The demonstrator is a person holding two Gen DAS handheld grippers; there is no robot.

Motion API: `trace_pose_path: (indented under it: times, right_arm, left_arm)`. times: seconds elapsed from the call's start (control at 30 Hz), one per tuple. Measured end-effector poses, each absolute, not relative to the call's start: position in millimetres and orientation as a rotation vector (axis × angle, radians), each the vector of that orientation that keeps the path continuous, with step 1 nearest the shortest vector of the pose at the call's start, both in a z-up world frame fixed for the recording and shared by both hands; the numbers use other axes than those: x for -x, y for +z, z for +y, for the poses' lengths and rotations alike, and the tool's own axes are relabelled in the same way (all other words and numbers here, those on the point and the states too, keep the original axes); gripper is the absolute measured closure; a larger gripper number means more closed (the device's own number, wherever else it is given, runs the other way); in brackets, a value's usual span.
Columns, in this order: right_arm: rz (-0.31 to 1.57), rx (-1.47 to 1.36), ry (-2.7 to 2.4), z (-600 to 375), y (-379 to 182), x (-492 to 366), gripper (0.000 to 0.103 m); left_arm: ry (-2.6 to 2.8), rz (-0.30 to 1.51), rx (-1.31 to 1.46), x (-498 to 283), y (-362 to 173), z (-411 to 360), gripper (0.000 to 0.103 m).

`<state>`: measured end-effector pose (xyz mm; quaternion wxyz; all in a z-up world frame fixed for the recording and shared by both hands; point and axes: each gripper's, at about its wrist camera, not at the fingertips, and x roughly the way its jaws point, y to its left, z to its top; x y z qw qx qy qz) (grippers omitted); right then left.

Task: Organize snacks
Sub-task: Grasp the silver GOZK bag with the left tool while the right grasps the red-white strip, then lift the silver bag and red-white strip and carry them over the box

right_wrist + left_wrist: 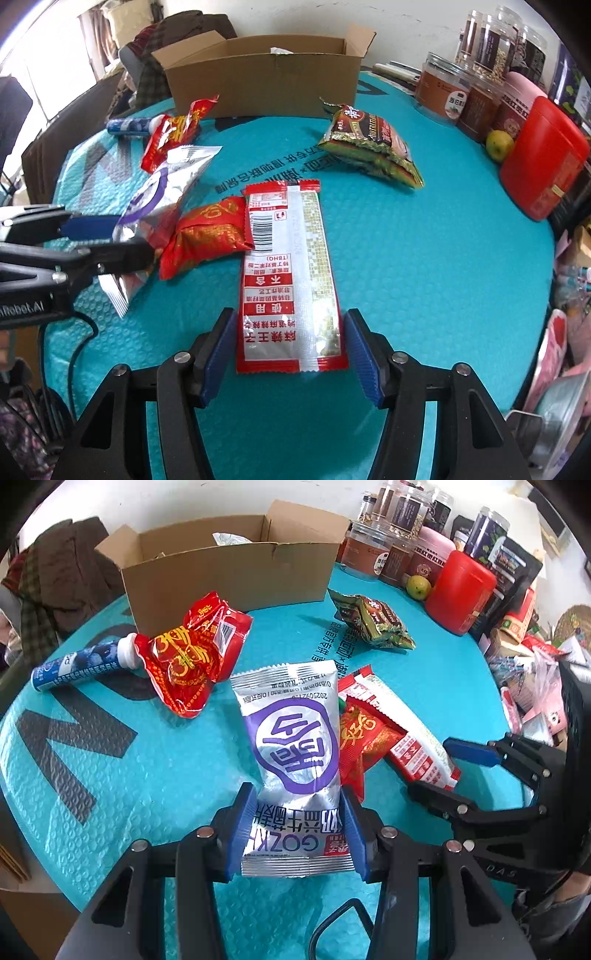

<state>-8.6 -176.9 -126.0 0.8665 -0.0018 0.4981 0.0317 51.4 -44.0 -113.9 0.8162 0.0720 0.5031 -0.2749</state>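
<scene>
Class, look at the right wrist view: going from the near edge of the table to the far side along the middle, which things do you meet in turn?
Right hand-held gripper → long red and white sachet → bare teal table cover → cardboard box.

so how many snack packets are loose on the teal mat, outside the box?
5: silver-purple foil packet between left fingers; long red-white packet between right fingers; small red pouch between those; crumpled red bag far left; green-brown bag far right. Cardboard box contents hidden.
</scene>
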Motion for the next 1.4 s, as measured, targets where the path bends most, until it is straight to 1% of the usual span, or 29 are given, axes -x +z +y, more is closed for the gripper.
trace_pose_path:
  times: [0.07, 0.1, 0.13, 0.2, 0.27, 0.33, 0.5, 0.77, 0.8, 0.83, 0.87, 0.9, 0.93, 0.97, 1.13, 1.4]
  right_arm:
    - [1.041, 0.008, 0.062, -176, -126, 4, 0.042]
    - [1.041, 0.014, 0.060, -175, -127, 3, 0.037]
    - [1.043, 0.023, 0.056, -173, -128, 0, 0.031]
    - [1.044, 0.033, 0.051, -172, -129, -3, 0.028]
    - [1.041, 0.039, 0.041, -173, -130, -8, 0.027]
    - [1.040, 0.028, 0.039, -174, -131, -11, 0.022]
    - [1.030, 0.021, 0.030, -176, -133, -18, 0.018]
    - [1.004, 0.026, 0.040, -177, -135, -18, 0.017]
    - [0.998, 0.027, 0.044, -176, -135, -18, 0.018]
    - [0.991, 0.028, 0.050, -176, -134, -17, 0.024]
    - [0.979, 0.031, 0.049, -175, -133, -15, 0.029]
    - [0.972, 0.030, 0.052, -175, -132, -14, 0.038]
    - [0.967, 0.032, 0.050, -175, -132, -13, 0.045]
    - [0.962, 0.032, 0.048, -175, -131, -13, 0.050]
    - [0.947, 0.028, 0.051, -175, -131, -12, 0.057]
    - [0.948, -0.013, 0.020, -180, -127, -2, 0.058]
  left_arm:
    - [-0.553, 1.116, -0.180, -56, -123, -49, 0.048]
    - [-0.549, 1.113, -0.183, -56, -124, -51, 0.045]
    - [-0.549, 1.083, -0.190, -55, -122, -51, 0.035]
    - [-0.518, 1.096, -0.203, -60, -127, -54, 0.025]
    - [-0.503, 1.067, -0.201, -63, -128, -53, 0.024]
    - [-0.489, 1.059, -0.212, -67, -131, -54, 0.024]
    - [-0.488, 1.044, -0.208, -73, -133, -56, 0.024]
    - [-0.489, 1.003, -0.204, -77, -134, -57, 0.025]
    - [-0.490, 0.994, -0.202, -76, -134, -56, 0.033]
    - [-0.484, 0.985, -0.211, -74, -134, -56, 0.041]
    - [-0.477, 0.979, -0.227, -73, -133, -56, 0.047]
    - [-0.474, 0.974, -0.232, -72, -132, -55, 0.057]
    - [-0.476, 0.977, -0.225, -72, -131, -54, 0.062]
    - [-0.482, 0.984, -0.210, -72, -130, -52, 0.062]
    - [-0.513, 1.002, -0.155, -66, -129, -45, 0.062]
    - [-0.535, 1.018, -0.124, -57, -128, -40, 0.062]
